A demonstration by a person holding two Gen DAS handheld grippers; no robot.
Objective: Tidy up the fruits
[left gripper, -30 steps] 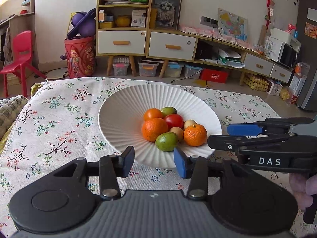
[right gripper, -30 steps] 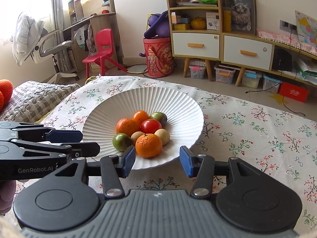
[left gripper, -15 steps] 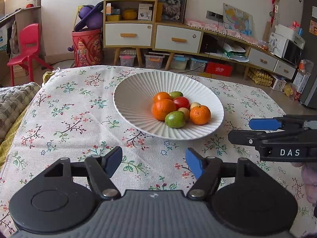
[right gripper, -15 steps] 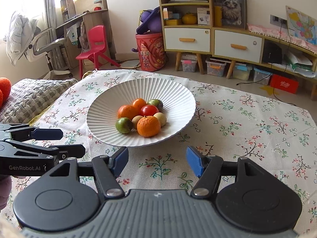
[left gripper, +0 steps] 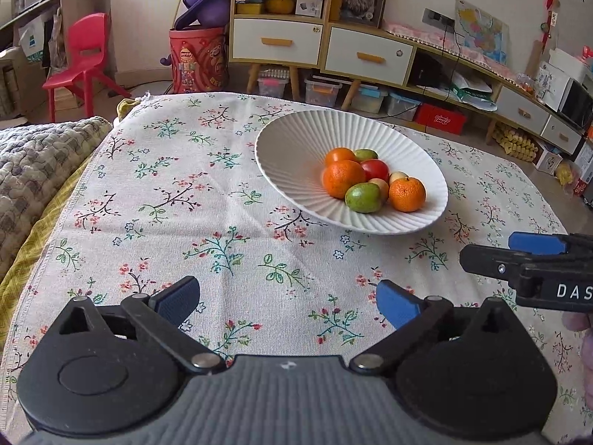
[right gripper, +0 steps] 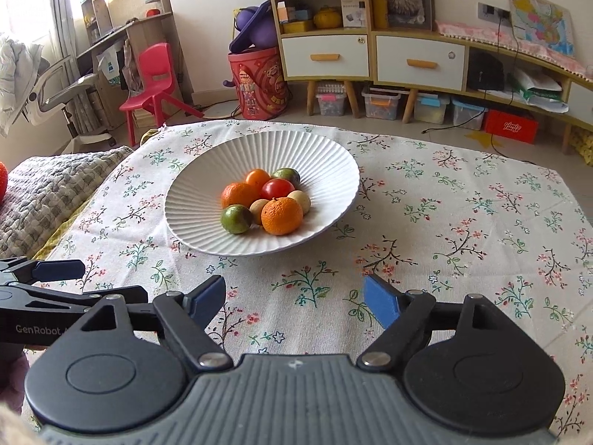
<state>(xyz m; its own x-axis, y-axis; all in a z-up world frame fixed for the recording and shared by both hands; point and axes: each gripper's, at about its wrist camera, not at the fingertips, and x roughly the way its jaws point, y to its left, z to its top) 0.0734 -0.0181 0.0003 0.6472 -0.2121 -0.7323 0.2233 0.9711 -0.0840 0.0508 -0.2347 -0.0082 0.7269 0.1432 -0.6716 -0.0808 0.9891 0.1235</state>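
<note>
L gripper [left gripper: 287, 302] & R gripper [right gripper: 294, 296] both wide open, empty, hovering near side of white plate [right gripper: 207, 193] w/ fruits [right gripper: 265, 202] piled at center.

Black gripper [left gripper: 285, 302], blue finger pads [left gripper: 394, 304]

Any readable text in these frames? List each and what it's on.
"DAS": white letters on the right gripper, cut off by the edge of the left wrist view.
"GenRobot": white letters on the left gripper, with more cut off, in the right wrist view.
Red box under the sideboard: white logo, too blurred to read.
Red barrel, wall map, shelf boxes: print too small to read.
</note>
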